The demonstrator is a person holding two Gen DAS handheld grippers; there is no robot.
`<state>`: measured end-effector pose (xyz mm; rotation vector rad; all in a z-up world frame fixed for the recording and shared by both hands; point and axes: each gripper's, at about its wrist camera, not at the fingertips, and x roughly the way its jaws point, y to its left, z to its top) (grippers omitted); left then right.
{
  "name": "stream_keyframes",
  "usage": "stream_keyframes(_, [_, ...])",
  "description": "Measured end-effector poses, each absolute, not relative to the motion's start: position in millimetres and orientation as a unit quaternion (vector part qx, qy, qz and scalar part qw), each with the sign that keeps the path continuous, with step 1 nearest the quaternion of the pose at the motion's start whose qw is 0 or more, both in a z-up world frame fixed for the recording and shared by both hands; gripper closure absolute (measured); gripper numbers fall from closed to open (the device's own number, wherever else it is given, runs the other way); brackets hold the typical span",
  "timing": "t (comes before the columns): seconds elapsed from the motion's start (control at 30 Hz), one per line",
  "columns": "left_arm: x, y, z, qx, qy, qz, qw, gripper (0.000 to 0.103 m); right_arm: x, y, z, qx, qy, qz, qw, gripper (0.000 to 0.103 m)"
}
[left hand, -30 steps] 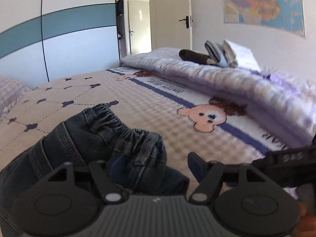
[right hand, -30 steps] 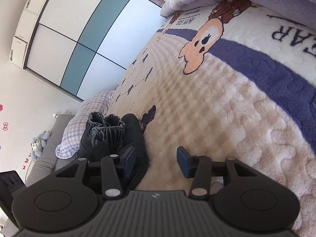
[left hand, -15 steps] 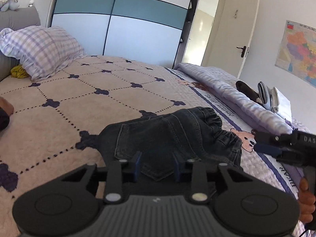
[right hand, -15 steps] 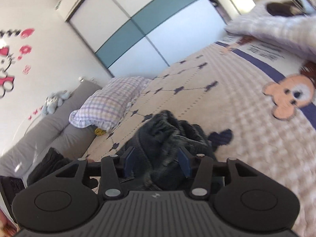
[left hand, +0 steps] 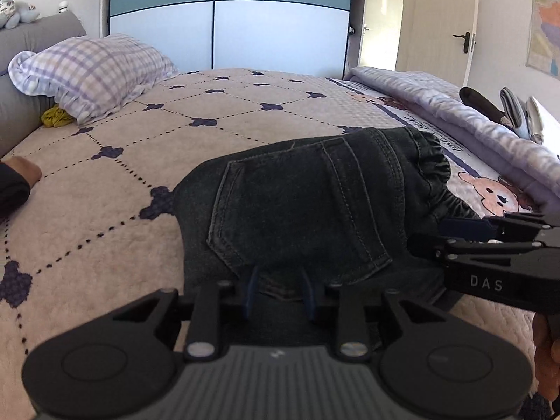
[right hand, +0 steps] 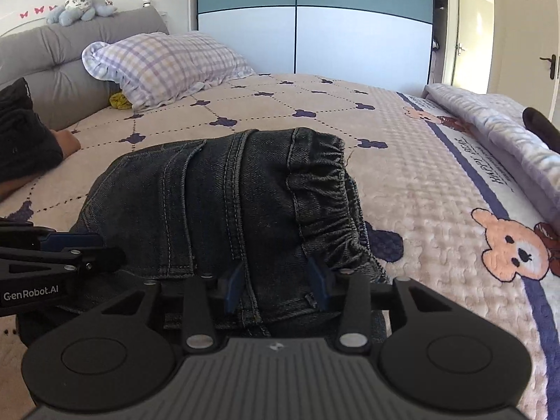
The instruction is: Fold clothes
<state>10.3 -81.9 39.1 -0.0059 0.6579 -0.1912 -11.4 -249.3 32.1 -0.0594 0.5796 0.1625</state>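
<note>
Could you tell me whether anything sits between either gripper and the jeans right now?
Nothing visible does. The left gripper and right gripper each have folded jeans denim directly between their fingers on the bedspread.

Both wrist views sit low over the bed [left hand: 105, 189], close behind the folded jeans [left hand: 308, 210], and face across the bed toward the wardrobe [left hand: 227, 17] at its far edge. The left view looks from nearer the pillow [left hand: 94, 70] side and catches the right gripper [left hand: 451, 238] at its right edge. The right view looks from nearer the rolled quilt [right hand: 497, 133] side and catches the left gripper [right hand: 84, 248] at its left edge. Both share the jeans, pillow, wardrobe and quilt.
</note>
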Motion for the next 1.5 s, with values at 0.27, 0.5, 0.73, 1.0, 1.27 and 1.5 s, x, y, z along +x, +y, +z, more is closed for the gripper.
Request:
stream_keyframes(0.27, [7, -82, 34, 0.003, 0.32, -0.089, 0.943, 0.074, -11, -238, 45, -0.059, 0.298, 0.077, 0.95, 0.055])
stream_keyframes(0.5, [7, -79, 33, -0.011, 0.32, -0.087, 0.943, 0.075, 17, -228, 98, -0.026, 0.283, 0.133, 0.949, 0.047])
stream_keyframes(0.73, [8, -81, 32, -0.005, 0.318, -0.085, 0.944, 0.075, 90, -193, 69, -0.096, 0.376, 0.131, 0.912, 0.044])
stream_keyframes(1.0, [7, -84, 31, -0.001, 0.309, -0.08, 0.948, 0.075, 99, -206, 48, -0.036, 0.38, 0.137, 0.914, 0.043])
stream_keyframes(1.27, [3, -70, 42, -0.011, 0.306, -0.104, 0.946, 0.073, 86, -214, 52, -0.023, 0.347, 0.137, 0.928, 0.042])
stream_keyframes(1.5, [19, -27, 71, -0.061, 0.275, -0.116, 0.952, 0.069, 18, -274, 85, 0.033, 0.306, 0.112, 0.945, 0.035])
